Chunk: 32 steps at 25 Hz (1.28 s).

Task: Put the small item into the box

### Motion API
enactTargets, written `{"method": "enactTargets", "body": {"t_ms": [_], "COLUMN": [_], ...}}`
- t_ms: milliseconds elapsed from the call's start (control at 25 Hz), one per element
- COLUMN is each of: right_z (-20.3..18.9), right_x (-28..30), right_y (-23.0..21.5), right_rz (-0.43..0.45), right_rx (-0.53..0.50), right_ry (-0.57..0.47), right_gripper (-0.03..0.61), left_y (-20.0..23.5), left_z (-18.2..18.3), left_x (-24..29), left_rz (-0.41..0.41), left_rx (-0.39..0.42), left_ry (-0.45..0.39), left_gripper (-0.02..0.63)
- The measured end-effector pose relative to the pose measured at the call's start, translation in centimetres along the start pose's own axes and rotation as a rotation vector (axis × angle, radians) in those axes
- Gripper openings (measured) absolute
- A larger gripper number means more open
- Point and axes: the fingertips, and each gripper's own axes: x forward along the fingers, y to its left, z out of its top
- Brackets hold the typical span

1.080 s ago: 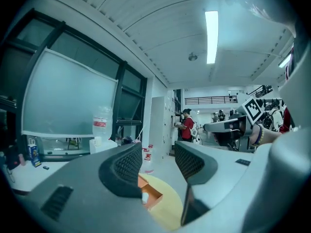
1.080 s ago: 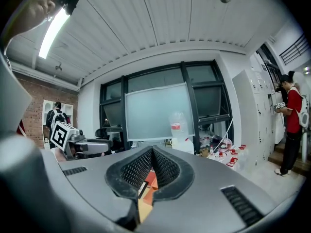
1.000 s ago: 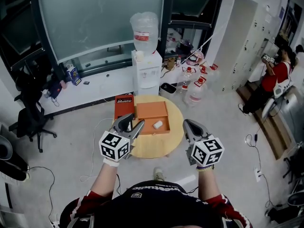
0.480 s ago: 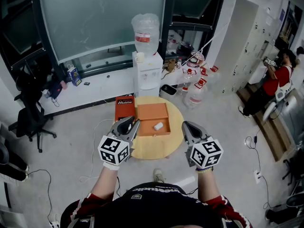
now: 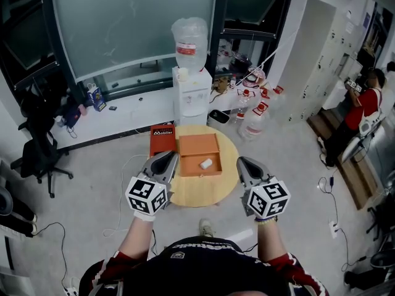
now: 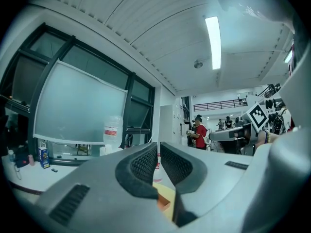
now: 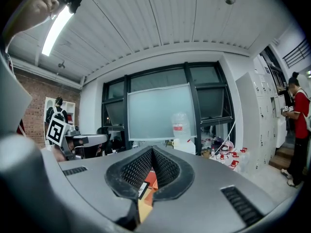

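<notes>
White small item [image 5: 206, 163], seemingly in orange box [image 5: 196, 147]: likely light, rigid; grip across narrow width. Left gripper [image 5: 168, 160] jaws just closing, empty; right gripper [image 5: 244, 164] jaws together, empty.

the right tongs [image 7: 152, 149] fill the near half of the view, their ribbed black pads closed tip to tip with nothing gripped. through the narrow slit below the tips shows a sliver of an orange box [image 7: 151, 177] on the yellowish worktop [image 7: 143, 215], with a dark-edged white patch [image 7: 142, 189] just left of it, too little in view to identify. far beyond stands a water bottle [image 7: 180, 125] before a frosted pane [image 7: 155, 113]. red-capped bottles [image 7: 226, 157] cluster to its right, and a person [image 7: 301, 113] in red stands far right. a strip light [image 7: 57, 25] glows upper left.
</notes>
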Motion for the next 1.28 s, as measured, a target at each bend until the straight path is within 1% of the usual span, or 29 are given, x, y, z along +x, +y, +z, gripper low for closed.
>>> {"method": "enactTargets", "body": {"t_ms": [160, 360, 680, 1280], "right_z": [0.2, 0.3, 1.1, 1.0], "right_x": [-0.1, -0.3, -0.6, -1.0], "right_y": [0.4, 0.6, 0.7, 0.9], "right_rz": [0.004, 0.007, -0.002, -0.004], "right_rx": [-0.003, -0.006, -0.016, -0.021], "right_ry": [-0.006, -0.005, -0.025, -0.032], "right_gripper": [0.025, 0.025, 0.025, 0.025], "left_y": [0.0, 0.0, -0.7, -0.9], "left_z": [0.1, 0.4, 0.6, 0.1], "left_x": [-0.4, -0.6, -0.5, -0.7], "left_rz": [0.007, 0.014, -0.013, -0.022], "left_rx": [0.000, 0.009, 0.009, 0.008], "left_ry": [-0.002, -0.003, -0.004, 0.003], "left_gripper": [0.018, 0.017, 0.018, 0.018]}}
